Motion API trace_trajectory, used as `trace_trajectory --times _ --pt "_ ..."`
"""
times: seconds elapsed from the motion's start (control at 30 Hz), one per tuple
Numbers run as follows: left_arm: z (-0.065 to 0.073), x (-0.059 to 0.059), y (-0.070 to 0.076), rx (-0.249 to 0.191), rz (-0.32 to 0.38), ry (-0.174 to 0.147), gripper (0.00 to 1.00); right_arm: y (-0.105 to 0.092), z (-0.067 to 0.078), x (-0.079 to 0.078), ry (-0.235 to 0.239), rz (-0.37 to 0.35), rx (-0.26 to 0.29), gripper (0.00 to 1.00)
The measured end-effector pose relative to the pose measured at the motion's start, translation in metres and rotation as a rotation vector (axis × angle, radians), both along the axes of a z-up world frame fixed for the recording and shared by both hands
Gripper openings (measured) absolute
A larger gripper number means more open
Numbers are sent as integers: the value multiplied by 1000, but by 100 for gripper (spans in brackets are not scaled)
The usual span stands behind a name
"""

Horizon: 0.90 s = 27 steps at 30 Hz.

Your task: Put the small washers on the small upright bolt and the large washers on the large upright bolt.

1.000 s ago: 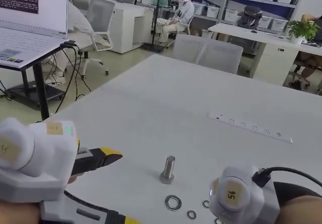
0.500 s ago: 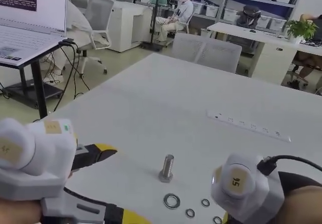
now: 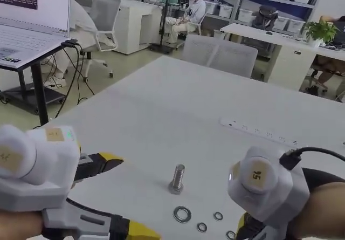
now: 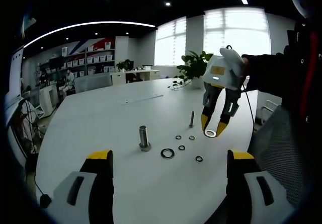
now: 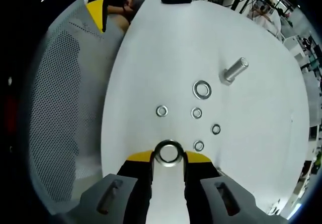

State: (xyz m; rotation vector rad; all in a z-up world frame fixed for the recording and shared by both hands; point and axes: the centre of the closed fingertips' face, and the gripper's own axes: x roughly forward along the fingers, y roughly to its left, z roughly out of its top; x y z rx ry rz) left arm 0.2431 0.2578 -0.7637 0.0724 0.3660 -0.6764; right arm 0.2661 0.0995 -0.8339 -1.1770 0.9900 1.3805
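Observation:
The large bolt (image 3: 177,178) (image 4: 144,138) stands upright on the white table (image 3: 161,105). Beyond it in the left gripper view stands the thin small bolt (image 4: 191,119). A large washer (image 3: 182,214) (image 5: 202,89) and several small washers (image 3: 218,216) (image 5: 196,113) lie flat near the large bolt. My right gripper (image 4: 213,128) (image 5: 168,156) hangs above the table, shut on another large washer (image 4: 210,133) (image 5: 168,152) held at its yellow tips. My left gripper (image 3: 129,196) (image 4: 171,158) is open wide, with nothing between its jaws, and points at the bolts from the near left.
A white power strip (image 3: 259,132) lies across the table behind the bolts. A grey chair (image 3: 218,56) stands at the far edge, and a laptop (image 3: 27,19) sits on a stand to the left. A mesh chair seat (image 5: 70,108) is beside the table's near edge.
My right gripper has risen a little and shifted slightly right with its washer. The left gripper and the parts on the table have stayed put.

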Motion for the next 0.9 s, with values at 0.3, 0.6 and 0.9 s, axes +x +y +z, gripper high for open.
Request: trace_trajectory --times 0.3,0.6,0.9 --pt "-3 0 -1 -3 -9 7 94 12 25 10 -5 46 -13 24" --pt "-4 1 -2 -6 -9 10 94 33 49 27 -12 83 7 24" --pt "-9 2 0 -6 -2 20 94 56 70 47 -45 128 27 24"
